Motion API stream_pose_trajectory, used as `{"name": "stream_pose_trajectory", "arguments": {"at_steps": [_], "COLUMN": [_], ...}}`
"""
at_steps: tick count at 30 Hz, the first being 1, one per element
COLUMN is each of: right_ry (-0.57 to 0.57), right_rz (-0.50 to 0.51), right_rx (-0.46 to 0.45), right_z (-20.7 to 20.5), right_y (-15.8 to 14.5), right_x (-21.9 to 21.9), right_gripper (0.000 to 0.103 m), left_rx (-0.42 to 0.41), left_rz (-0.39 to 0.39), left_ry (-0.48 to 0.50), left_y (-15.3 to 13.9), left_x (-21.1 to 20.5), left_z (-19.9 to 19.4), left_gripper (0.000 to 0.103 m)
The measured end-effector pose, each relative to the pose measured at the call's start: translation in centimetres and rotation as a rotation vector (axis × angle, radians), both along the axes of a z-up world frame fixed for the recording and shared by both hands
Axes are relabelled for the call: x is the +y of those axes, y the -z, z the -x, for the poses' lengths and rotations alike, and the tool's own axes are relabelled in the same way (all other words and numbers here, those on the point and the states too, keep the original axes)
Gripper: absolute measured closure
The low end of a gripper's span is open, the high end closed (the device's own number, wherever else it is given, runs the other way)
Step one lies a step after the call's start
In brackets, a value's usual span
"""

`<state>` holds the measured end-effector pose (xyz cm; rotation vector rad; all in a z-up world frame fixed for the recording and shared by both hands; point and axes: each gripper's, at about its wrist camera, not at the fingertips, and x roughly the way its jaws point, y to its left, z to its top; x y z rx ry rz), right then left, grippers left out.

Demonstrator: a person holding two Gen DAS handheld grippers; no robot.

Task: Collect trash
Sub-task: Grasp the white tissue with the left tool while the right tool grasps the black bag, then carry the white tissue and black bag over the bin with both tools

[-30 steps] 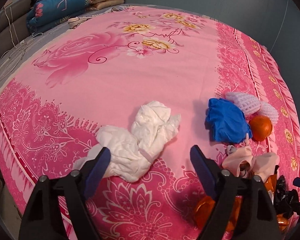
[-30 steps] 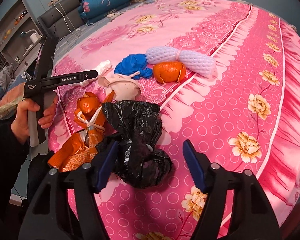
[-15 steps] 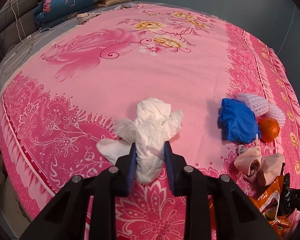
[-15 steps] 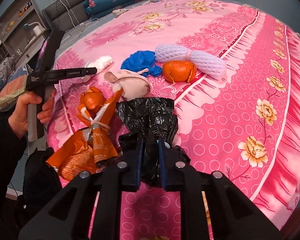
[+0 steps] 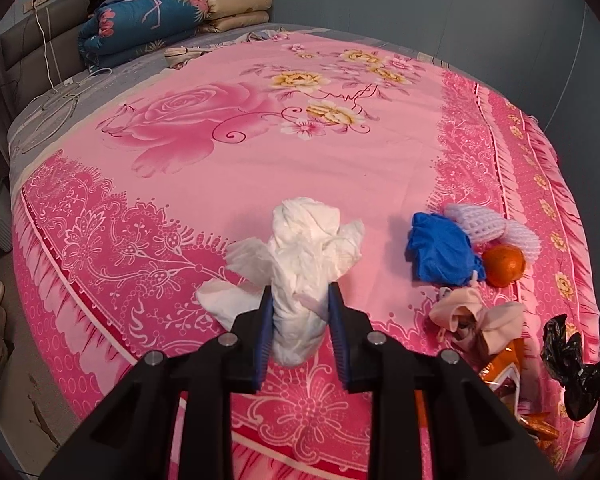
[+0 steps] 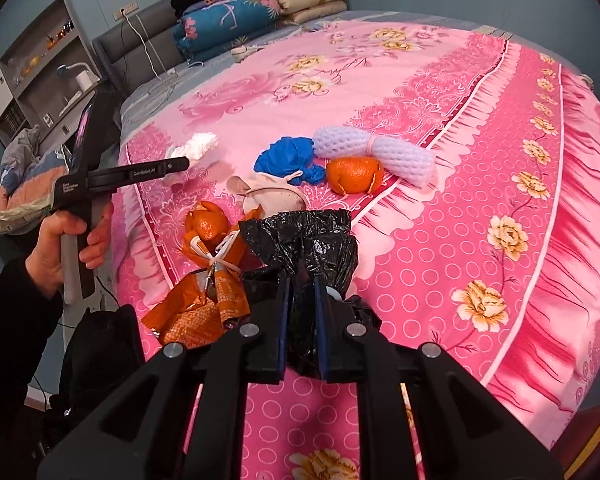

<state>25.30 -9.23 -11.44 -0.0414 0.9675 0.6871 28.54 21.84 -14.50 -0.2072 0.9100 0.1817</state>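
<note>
Trash is scattered over the near corner of the pink floral bedspread (image 5: pixel 228 184), and I've got a piece in each gripper. My left gripper (image 5: pixel 300 300) has just closed its jaws on the crumpled white tissue wad (image 5: pixel 304 248): blue pads pressed on both sides of its lower end, the rest fanning out above & to the left, over the bed. My right gripper (image 6: pixel 300 300) has just closed on the crinkled black plastic bag (image 6: pixel 304 240), pads squeezed tight w/ the film bunched between them; the bag's upper part spreads out beyond the fingertips.

Still lying on the spread: a blue crumpled glove (image 6: pixel 288 156) touching a white foam fruit net (image 6: pixel 376 152), w/ an orange peeled tangerine skin (image 6: pixel 352 174) just below them. Near that, a beige cloth pouch (image 6: pixel 272 196). Just left of the black bag sits an orange foil wrapper (image 6: pixel 200 308) w/ another tangerine peel (image 6: pixel 206 222) at its top.

In the right wrist view my left hand (image 6: pixel 60 244) grips the left tool's handle at the bed's edge, dark sleeve below it. Folded blue floral quilt (image 5: pixel 140 24) & beige pillows (image 5: pixel 236 8) are stacked at the far headboard, well apart from the trash.
</note>
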Motion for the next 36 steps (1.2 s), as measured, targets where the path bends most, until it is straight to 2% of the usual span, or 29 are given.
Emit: {"name": "stream_pose_trajectory", "arguments": {"at_steps": [6,16,26,36], "right_ry": [0.002,0.014,0.038,0.094], "right_rz": [-0.026,-0.042,-0.078,-0.098], "right_rx": [-0.017,-0.069,-0.088,-0.107], "right_z": [1.0,3.4,4.5,5.3], "right_y": [-1.6,-4.5,-5.9,-7.0], "right_x": [-1.0,-2.8,-4.9,-7.2], "right_gripper": [0.092,0.092,0.092,0.092], "left_rx": [-0.057,-0.148,-0.182,-0.197], "left_rz": [0.049,0.045,0.097,0.138], "left_ry": [-0.013,0.014,0.054,0.097], "left_y": [-2.2,-5.5,-6.5,-7.4], "left_x": [-0.4,-3.7,-6.9,-10.4], "left_z": [2.3,6.1,8.9,9.9], "left_gripper": [0.079,0.079,0.079,0.079]}}
